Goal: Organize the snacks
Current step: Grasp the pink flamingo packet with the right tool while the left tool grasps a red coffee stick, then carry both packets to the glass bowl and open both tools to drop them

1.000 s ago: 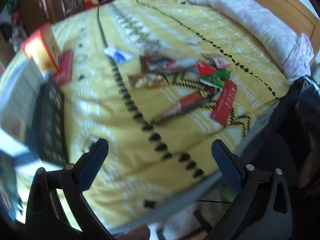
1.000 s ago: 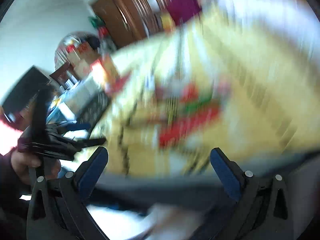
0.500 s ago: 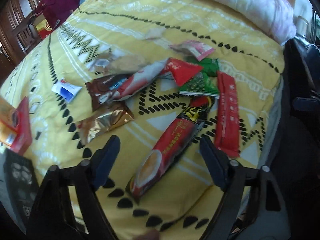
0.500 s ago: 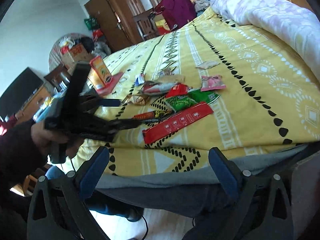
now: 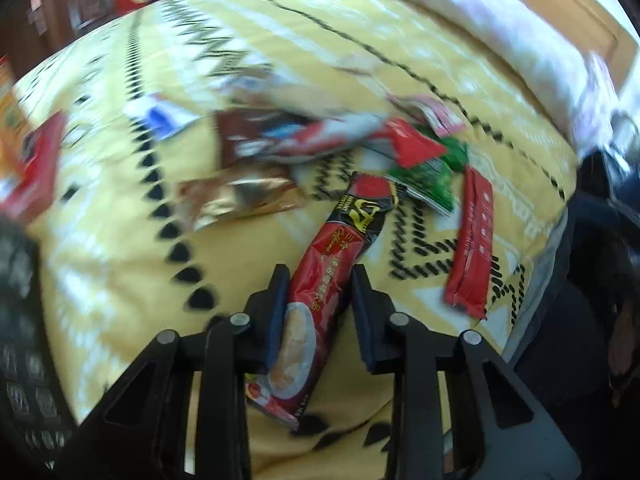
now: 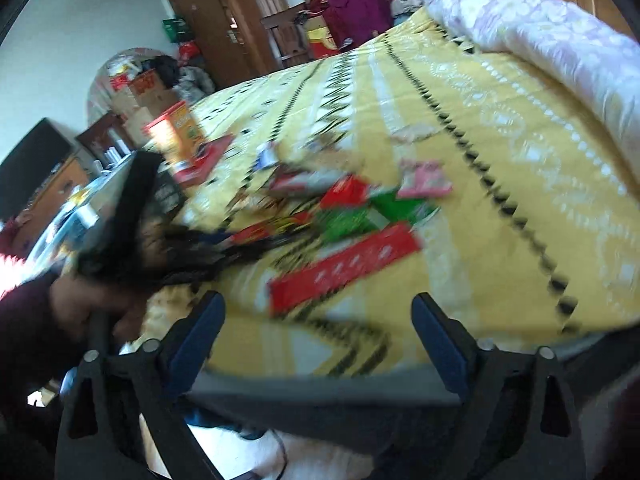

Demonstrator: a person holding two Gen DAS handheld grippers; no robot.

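Note:
Several snack packets lie in a heap on a yellow patterned bedspread (image 5: 100, 240). My left gripper (image 5: 318, 276) points down at a long red coffee sachet (image 5: 340, 248); its jaws are closing and the pads touch both long edges of the sachet. To the right lie a flat red stick packet (image 5: 472, 248) and a green packet (image 5: 432, 184). A brown-gold packet (image 5: 240, 196) lies to the left. My right gripper (image 6: 318, 304) hovers at the bed's near edge, its jaws closing slightly with nothing between them. The red stick packet (image 6: 344, 268) lies just beyond it.
An orange box (image 6: 180, 128) and a red box (image 5: 36, 176) stand at the bed's left side beside a black patterned object (image 5: 20, 340). A rolled white quilt (image 6: 540, 32) lies along the far right. A hand (image 6: 92, 304) holds the blurred left gripper (image 6: 240, 248).
The left gripper came down over the red coffee sachet and its jaws drew in from wide to tight around it. The right gripper moved closer to the bed and lower.

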